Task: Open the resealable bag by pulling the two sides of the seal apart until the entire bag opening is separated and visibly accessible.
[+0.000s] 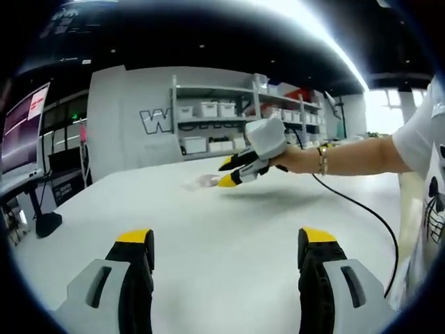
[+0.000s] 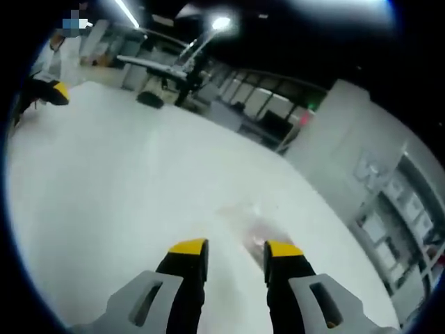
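Observation:
A small clear resealable bag [image 1: 200, 183] lies flat on the white table [image 1: 229, 216], far from my left gripper [image 1: 226, 238], whose jaws stand wide open over bare tabletop. A hand holds my right gripper [image 1: 227, 174] low over the table, its yellow fingertips just right of the bag. In the right gripper view the bag [image 2: 252, 228] is a faint, blurred patch just beyond the tips of my right gripper [image 2: 235, 249], which is open with nothing between its jaws. The left gripper [image 2: 50, 92] shows at the table's [image 2: 125, 181] far left edge.
A black cable [image 1: 361, 209] trails from the right gripper across the table toward the person's white shirt [image 1: 427, 174]. Shelves with white boxes [image 1: 208, 111] stand behind the table, a monitor [image 1: 24, 125] at the left. Desks and a lamp [image 2: 174, 69] stand beyond the far edge.

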